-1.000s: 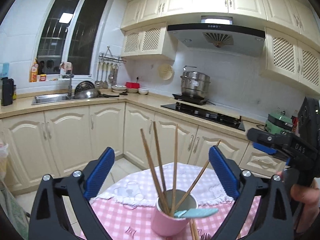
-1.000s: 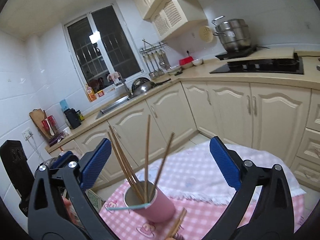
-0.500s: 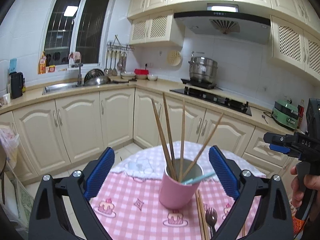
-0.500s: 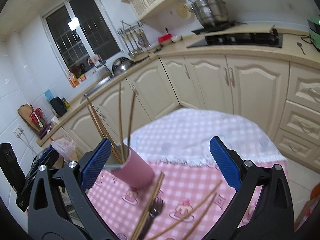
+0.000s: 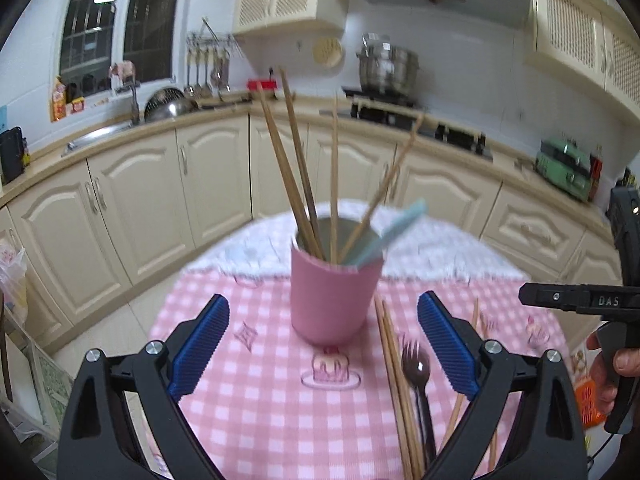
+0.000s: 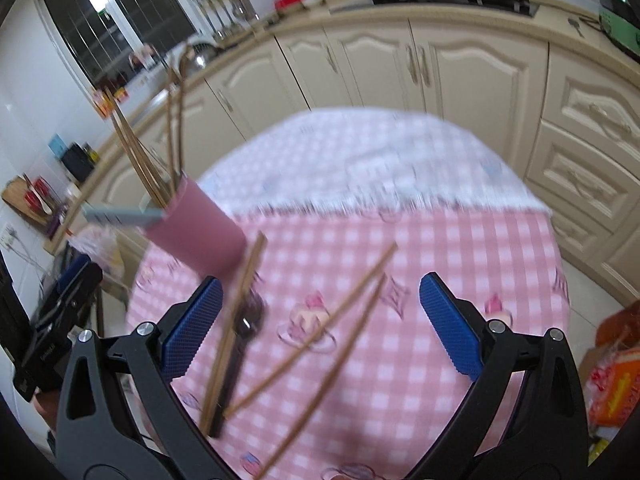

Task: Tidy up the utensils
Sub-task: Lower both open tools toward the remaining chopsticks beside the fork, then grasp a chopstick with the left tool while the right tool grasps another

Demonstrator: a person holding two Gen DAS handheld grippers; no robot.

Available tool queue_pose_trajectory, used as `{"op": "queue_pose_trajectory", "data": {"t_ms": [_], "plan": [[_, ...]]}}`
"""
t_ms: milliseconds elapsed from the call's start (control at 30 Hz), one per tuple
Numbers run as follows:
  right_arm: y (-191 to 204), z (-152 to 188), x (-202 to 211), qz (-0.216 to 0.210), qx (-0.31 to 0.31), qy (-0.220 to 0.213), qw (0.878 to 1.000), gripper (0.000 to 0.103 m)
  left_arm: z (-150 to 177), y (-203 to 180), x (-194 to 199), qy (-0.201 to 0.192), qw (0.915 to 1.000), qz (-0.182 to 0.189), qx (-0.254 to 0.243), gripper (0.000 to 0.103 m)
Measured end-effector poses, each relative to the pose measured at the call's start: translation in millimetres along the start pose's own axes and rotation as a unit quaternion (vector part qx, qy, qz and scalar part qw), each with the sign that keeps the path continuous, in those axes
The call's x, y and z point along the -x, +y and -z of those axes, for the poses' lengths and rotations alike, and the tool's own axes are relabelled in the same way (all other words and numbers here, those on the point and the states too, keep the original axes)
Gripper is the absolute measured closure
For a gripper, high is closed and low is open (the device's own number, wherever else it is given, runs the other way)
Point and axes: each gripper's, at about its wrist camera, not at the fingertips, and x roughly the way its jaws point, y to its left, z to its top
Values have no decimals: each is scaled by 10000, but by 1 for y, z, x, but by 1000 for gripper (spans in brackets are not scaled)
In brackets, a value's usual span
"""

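Two loose chopsticks [image 6: 320, 332] lie between the wide-spread right gripper [image 6: 320, 320] fingers.

Cream kitchen cabinets [image 5: 132, 196] line the white-tiled walls; a dark window [image 5: 116, 20] reflects a ceiling light

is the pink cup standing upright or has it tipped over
Upright. The pink cup stands on its base on the tablecloth, with chopsticks sticking up from it.

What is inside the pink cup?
Four wooden chopsticks and a light blue utensil handle stick out of the cup. Its wall hides their lower ends and the bottom.
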Motion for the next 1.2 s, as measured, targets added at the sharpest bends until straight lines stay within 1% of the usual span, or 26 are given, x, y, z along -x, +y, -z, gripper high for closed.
{"op": "queue_pose_trajectory", "data": {"t_ms": [67, 200, 367, 567, 767, 867, 1000, 1067, 1100, 1200], "plan": [[-4, 10, -6, 100, -41, 165, 9998, 6, 9, -5, -12, 306, 9995, 13, -88, 10], [-6, 30, -18, 297, 94, 468, 9984, 6, 25, -13, -29, 733, 9970, 119, -230, 10], [-11, 51, -30, 505, 212, 685, 9961, 6, 42, -18, -44, 1153, 9926, 134, -354, 10], [-11, 65, -41, 687, 334, 834, 9936, 6, 56, -24, -64, 1625, 9856, 99, -464, 10], [-6, 70, -46, 844, 497, 865, 9914, 6, 66, -28, -78, 1916, 9798, -11, -578, 10], [-5, 70, -48, 913, 566, 860, 9905, 6, 68, -25, -80, 1952, 9797, 82, -460, 10], [-2, 70, -51, 1032, 675, 870, 9885, 6, 66, -26, -83, 1966, 9794, 67, -463, 9], [2, 71, -54, 1150, 802, 894, 9861, 6, 67, -30, -90, 2040, 9770, -137, -611, 9], [4, 71, -56, 1205, 853, 902, 9849, 6, 66, -31, -91, 1995, 9776, -155, -656, 9], [8, 72, -60, 1359, 968, 932, 9816, 7, 61, -35, -94, 2043, 9761, -164, -722, 10]]}}
